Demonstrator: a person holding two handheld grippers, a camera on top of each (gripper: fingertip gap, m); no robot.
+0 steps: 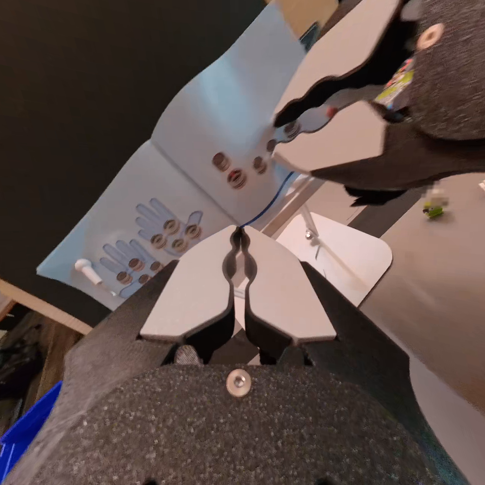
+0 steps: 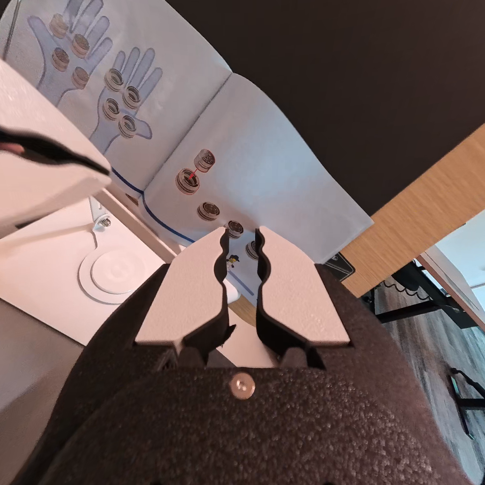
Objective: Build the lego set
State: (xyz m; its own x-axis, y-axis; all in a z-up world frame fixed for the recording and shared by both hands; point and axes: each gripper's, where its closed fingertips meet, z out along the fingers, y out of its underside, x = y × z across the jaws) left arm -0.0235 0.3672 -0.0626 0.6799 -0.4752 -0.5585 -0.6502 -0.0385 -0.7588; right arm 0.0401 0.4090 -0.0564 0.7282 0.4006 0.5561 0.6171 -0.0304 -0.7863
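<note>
An open instruction booklet (image 1: 210,126) with light blue pages, printed with hands and wheels, stands upright ahead of both grippers; it also shows in the right wrist view (image 2: 249,147). My left gripper (image 1: 239,231) is shut, its tips pinching the booklet's lower edge at the fold. It shows at the left of the right wrist view (image 2: 105,170). My right gripper (image 2: 240,231) is open, its jaws a little apart in front of the right page's lower corner, holding nothing. It shows at the upper right of the left wrist view (image 1: 277,137). A small green lego piece (image 1: 433,210) lies on the grey table (image 1: 420,301).
A white stand base (image 1: 341,262) with a thin rod sits below the booklet; it also shows in the right wrist view (image 2: 52,262). A blue bin (image 1: 26,420) is at the lower left. A wooden panel (image 2: 420,210) runs at the right, with floor beyond. My hands' fingertips stand some 8 cm from each other.
</note>
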